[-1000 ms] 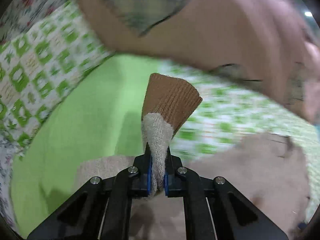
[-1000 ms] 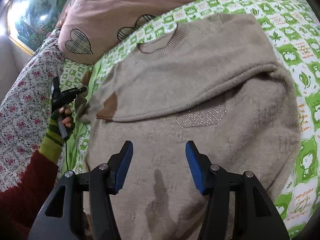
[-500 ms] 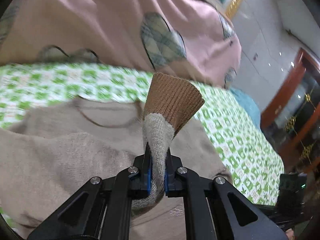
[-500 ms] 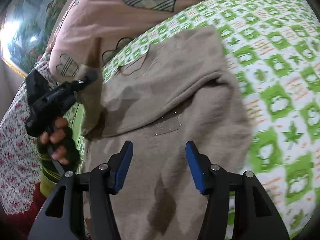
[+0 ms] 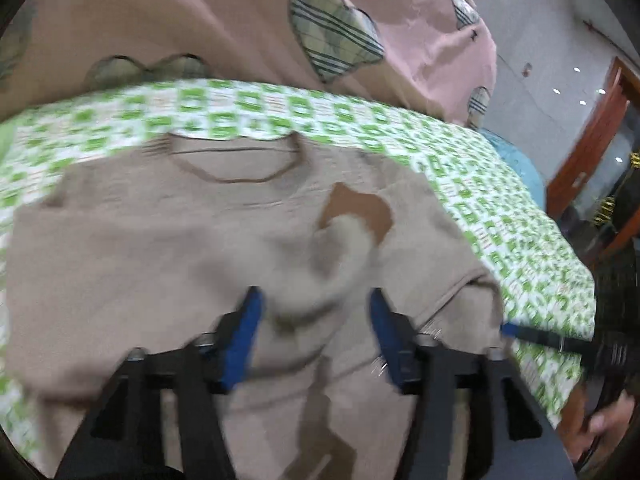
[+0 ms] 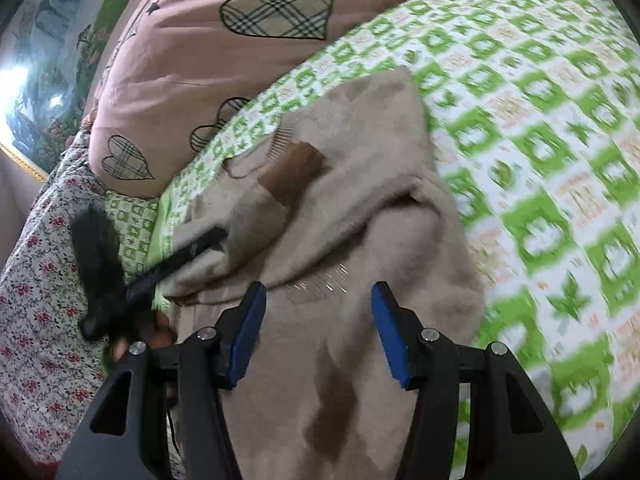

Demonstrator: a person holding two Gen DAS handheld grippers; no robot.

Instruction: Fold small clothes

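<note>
Left wrist view: beige knit sweater [image 5: 168, 240] spread flat on the green-checked bedsheet [image 5: 500, 208], neckline toward the pink heart-print duvet [image 5: 200, 20]. One sleeve folded across the chest, its brown cuff [image 5: 356, 210] lying on the body of the garment just ahead of the left gripper [image 5: 316, 312]. Jaws wide apart, nothing between them, hovering low over the sleeve fabric. Picture blurred by motion. Right gripper [image 5: 532, 336] visible at the right edge near the sweater's side; jaw state unclear from here.

Right wrist view: same sweater [image 6: 360, 208] seen from the hem end, sleeve folded inward with the brown cuff [image 6: 294, 170] uppermost. Right gripper [image 6: 318, 312] poised above the lower body near a sparkly patch [image 6: 320, 284], jaws apart and empty. Left gripper [image 6: 176, 260] at the left side of the garment, beside a floral sheet [image 6: 36, 292].

Handling, by appearance: soft, light, thick knit, limp and prone to bunching, not slippery or fragile. Best taken at firm edges, such as the ribbed cuff, the hem corners or the shoulder seam, rather than a pinch of loose mid-body fabric. Likely next hold, on that reading: the hem or the other side.
</note>
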